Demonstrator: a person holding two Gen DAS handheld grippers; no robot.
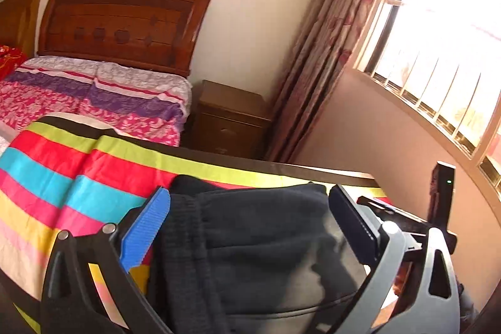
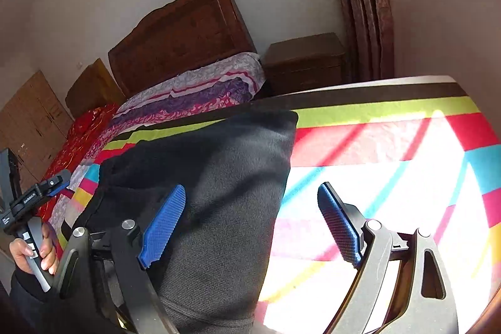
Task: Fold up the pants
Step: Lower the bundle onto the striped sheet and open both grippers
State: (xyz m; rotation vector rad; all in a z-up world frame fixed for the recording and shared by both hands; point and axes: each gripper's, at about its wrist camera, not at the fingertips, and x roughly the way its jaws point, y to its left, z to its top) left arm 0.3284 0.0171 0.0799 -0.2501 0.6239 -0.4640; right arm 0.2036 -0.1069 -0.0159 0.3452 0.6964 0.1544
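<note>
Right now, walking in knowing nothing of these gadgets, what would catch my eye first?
Probably the striped cloth, loud bands of red, lime and turquoise across the table, sunlit on its right side. On it lie the black pants, dark against the colour. Both the left gripper and the right gripper stand open over them, blue pads apart.

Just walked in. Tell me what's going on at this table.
A person with a handheld gripper in each hand is folding dark pants on a table covered by a striped cloth. The left gripper is open, its fingers either side of the bunched waistband end. The right gripper is also open, over the edge of the pants, one finger above the fabric and the other above the bare cloth. Neither grips anything. The pants lie in a thick bundle; I cannot tell how far the folding has gone.
</note>
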